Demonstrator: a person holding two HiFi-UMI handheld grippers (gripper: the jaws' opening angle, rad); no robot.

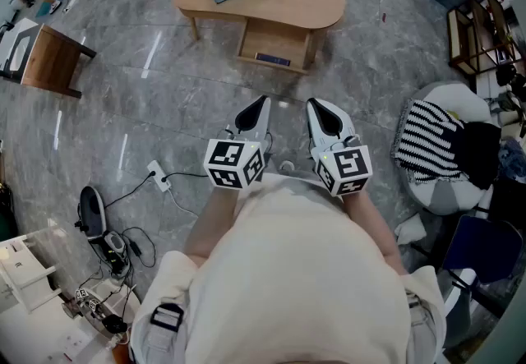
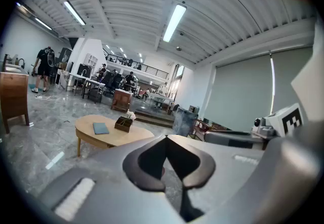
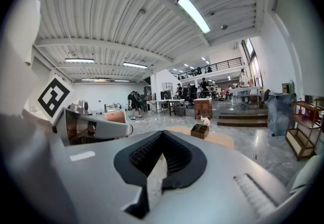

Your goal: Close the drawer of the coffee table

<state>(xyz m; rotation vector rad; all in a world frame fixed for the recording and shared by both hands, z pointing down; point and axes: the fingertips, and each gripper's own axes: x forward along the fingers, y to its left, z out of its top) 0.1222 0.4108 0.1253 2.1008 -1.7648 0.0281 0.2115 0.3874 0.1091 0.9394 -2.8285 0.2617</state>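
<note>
While it stands pulled out towards the person, the drawer (image 1: 274, 45) hangs open under the near edge of the coffee table (image 1: 316, 2), far across the floor. Its front runs left to right, so closing it means a push straight away. The left gripper (image 1: 260, 102) and right gripper (image 1: 318, 106) are held close to the person's body, well apart from the drawer, both clenched on nothing. The left looks slightly better lined up.

Left gripper (image 1: 261, 101) closed; right gripper (image 1: 313, 103) closed; side by side, apparently level.
</note>
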